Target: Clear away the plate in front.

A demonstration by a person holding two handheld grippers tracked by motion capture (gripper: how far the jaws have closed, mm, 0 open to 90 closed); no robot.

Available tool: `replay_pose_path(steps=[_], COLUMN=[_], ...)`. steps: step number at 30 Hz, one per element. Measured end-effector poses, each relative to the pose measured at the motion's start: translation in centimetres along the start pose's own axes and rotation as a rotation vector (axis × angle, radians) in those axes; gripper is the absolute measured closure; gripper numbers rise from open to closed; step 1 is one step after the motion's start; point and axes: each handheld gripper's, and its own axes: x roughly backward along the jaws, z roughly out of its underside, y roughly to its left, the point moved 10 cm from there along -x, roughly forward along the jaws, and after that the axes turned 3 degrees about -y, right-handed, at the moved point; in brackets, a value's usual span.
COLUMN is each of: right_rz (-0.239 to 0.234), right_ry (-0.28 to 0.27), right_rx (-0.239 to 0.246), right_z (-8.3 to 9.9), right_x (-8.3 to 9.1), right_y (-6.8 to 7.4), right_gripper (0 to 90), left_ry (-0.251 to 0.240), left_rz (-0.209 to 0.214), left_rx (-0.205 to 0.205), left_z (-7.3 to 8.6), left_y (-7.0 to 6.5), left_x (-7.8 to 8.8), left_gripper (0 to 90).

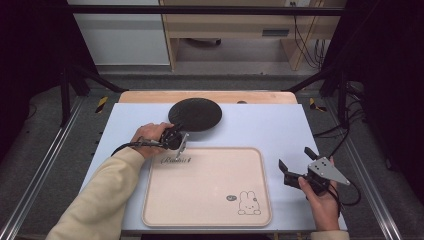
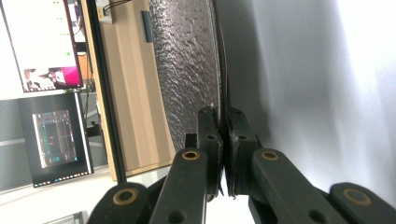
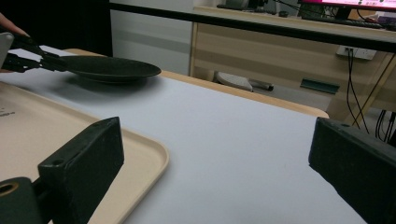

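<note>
Left gripper is clamped on the near rim of the black plate, far of the tray. Right gripper hangs wide open, right of the tray.

A round black plate with a pebbled surface sits at the far middle of the pale blue table, just beyond the beige tray. Its near-left rim is pinched between the left tongs, that edge lifted slightly.
</note>
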Motion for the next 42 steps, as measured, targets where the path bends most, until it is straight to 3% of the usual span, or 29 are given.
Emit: replay_pose_path(steps=[12, 23, 33, 42], right_rz=[0.021, 0.034, 0.04, 0.039], right_ry=[-0.001, -0.01, -0.009, -0.012], right_rx=[0.009, 0.011, 0.014, 0.023], right_z=[-0.1, -0.4, -0.3, -0.3], right_x=[0.2, 0.5, 0.6, 0.5], right_y=[0.1, 0.1, 0.0, 0.0], right_gripper=[3.6, 3.6, 3.6, 3.6], left_ry=[-0.046, -0.102, -0.157, -0.185], left_rz=[-0.039, -0.056, -0.078, -0.085], left_rx=[-0.071, -0.152, -0.151, -0.176], left_z=[-0.5, -2.8, -4.3, -5.2], left_y=[0.1, -0.2, -0.8, -1.6], left_x=[3.2, 5.8, 7.5, 8.8], left_gripper=[85.3, 85.2, 85.2, 85.1])
